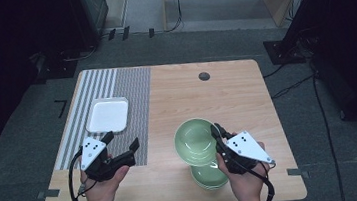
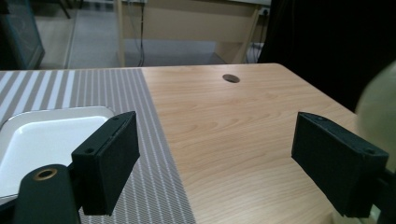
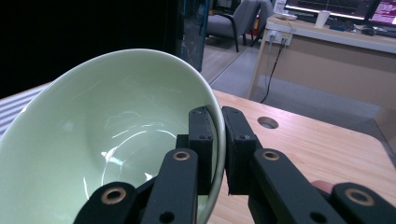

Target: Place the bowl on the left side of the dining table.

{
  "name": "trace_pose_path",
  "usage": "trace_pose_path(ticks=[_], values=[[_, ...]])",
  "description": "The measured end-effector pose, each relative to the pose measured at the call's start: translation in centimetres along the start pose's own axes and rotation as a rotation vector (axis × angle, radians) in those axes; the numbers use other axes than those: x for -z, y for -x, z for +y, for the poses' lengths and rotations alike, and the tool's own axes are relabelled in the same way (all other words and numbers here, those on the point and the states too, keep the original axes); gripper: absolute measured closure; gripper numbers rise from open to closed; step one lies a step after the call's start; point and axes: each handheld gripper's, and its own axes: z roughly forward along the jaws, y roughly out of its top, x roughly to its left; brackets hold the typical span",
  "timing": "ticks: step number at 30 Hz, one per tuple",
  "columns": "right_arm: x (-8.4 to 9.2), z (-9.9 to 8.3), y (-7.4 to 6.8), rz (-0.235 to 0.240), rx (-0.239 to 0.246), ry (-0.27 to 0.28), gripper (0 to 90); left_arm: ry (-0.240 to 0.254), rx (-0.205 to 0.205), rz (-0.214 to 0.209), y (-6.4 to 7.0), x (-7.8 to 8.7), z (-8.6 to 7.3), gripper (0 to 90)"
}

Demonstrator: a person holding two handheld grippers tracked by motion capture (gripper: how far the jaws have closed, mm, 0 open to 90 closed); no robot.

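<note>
On the wooden tabletop [image 1: 246,93], near right, the right gripper [image 1: 219,135] has its fingers [image 3: 201,140] pinched on the rim of a green bowl [image 1: 194,136], tilted above stacked bowls [image 1: 208,176], apparently to separate it. The left gripper [image 1: 120,143] hangs wide open, empty, near the white tray [image 1: 108,115].

A light wooden surface [image 1: 236,94] with a round cable hole [image 1: 204,76] near its far edge. A striped grey mat [image 1: 115,94] covers the left part — a white square plate [image 1: 107,115] rests on it. Stacked green bowls [image 1: 210,177] sit near the front edge.
</note>
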Motion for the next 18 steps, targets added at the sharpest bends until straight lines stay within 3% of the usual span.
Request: trace_pose_path(ticks=[3, 7, 18], values=[[-0.4, 0.1, -0.6, 0.009, -0.003, 0.004, 84.5, 0.008, 0.01, -0.012, 0.3, 0.2, 0.0, 14.9], [-0.8, 0.4, -1.6, 0.014, 0.015, 0.015, 84.5, 0.005, 0.011, -0.057, 1.0, 0.4, 0.1, 14.8], [-1.9, 1.1, -4.3, 0.036, 0.043, 0.032, 84.5, 0.01, 0.025, -0.099, 1.5, 0.7, 0.2, 15.8]])
